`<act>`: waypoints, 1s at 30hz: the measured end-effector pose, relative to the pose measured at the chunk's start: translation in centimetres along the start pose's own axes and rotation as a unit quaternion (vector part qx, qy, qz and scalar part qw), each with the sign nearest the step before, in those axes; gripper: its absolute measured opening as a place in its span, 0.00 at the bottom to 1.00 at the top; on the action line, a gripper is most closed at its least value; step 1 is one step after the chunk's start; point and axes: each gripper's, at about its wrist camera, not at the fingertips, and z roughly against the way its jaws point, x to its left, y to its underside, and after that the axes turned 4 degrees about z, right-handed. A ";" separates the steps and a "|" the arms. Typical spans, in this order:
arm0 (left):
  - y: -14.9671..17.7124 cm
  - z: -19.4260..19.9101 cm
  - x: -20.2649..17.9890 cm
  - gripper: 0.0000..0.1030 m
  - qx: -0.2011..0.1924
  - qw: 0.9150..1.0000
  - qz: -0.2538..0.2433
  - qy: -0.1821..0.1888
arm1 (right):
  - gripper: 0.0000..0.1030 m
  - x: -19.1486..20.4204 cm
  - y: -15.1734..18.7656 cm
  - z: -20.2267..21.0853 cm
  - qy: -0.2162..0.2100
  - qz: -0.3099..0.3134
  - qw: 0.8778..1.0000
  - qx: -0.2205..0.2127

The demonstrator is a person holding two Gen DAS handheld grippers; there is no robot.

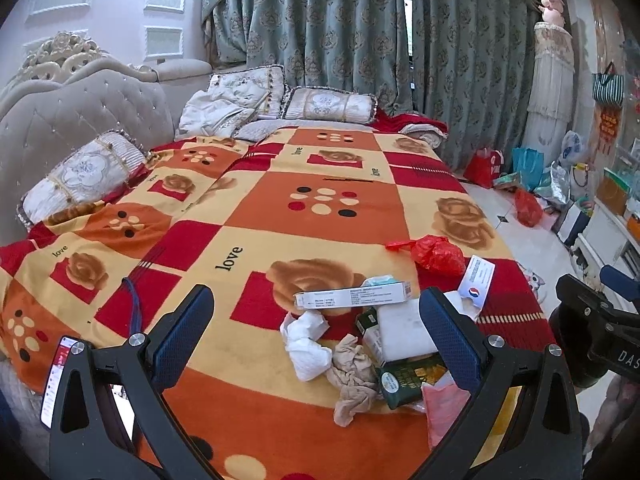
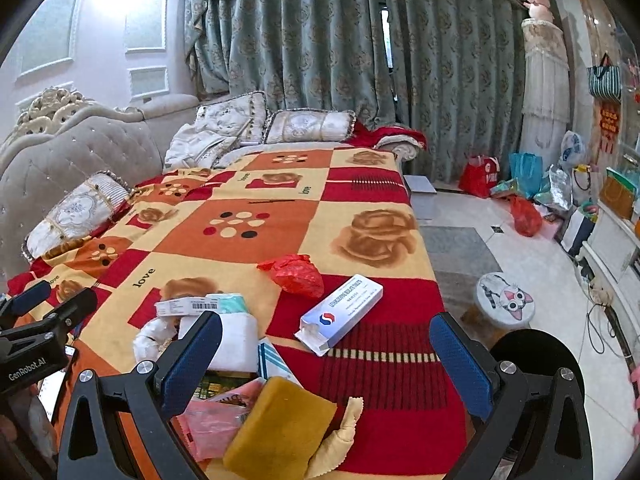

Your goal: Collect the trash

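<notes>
Both grippers, left (image 1: 316, 340) and right (image 2: 326, 360), fingers wide, empty; crumpled tissue (image 1: 306, 344) near bed (image 1: 240, 208) foot edge: light, soft, pinch mid-bulk.

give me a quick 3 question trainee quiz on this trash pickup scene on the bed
1. True or false: the right gripper is shut on the white medicine box.
2. Which lies farthest up the blanket? A red plastic bag B mustard cloth C crumpled tissue
3. Fill in: the stool beside the bed shows a cartoon ___.

Key: 1 false, both grippers are open and empty. 2 A. 3 cat.
</notes>
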 end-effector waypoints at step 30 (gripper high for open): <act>-0.4 0.3 0.5 0.99 -0.014 1.000 0.008 -0.008 | 1.00 1.2 -0.1 1.8 -0.016 0.016 1.000 -0.019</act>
